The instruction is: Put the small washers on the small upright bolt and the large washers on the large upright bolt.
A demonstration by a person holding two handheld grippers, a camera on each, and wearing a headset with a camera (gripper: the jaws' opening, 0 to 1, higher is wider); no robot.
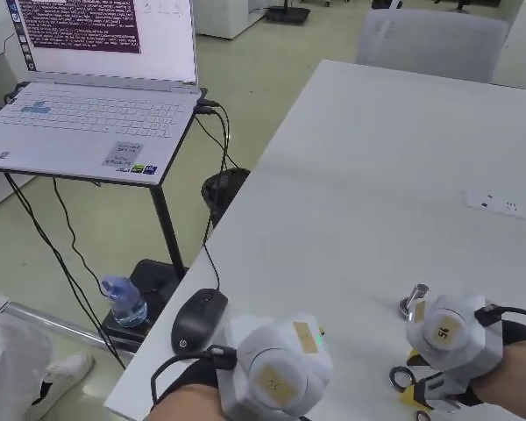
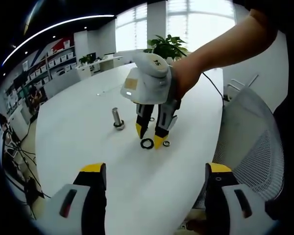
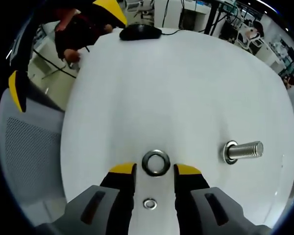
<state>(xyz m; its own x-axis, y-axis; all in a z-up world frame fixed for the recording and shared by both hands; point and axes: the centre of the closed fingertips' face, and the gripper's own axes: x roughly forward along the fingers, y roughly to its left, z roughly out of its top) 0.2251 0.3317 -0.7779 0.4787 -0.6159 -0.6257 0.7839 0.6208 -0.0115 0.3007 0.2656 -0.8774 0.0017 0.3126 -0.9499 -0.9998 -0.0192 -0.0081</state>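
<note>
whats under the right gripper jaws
The right gripper is open over a large washer lying flat on the table, a small washer further back. The table beneath the jaw bodies is covered.

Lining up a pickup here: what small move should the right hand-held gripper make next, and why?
Probably close on the large washer: the right hand-held gripper is open, its tips flank that washer lying flat on the table, and the upright bolt stands nearby.

I see a white table (image 1: 359, 175). A black computer mouse (image 1: 198, 320) lies at its near edge and a white socket strip (image 1: 504, 206) farther off. One bolt (image 3: 242, 151) stands upright, with a large washer (image 3: 156, 162) near it and a small washer (image 3: 150, 203) just beside that.
</note>
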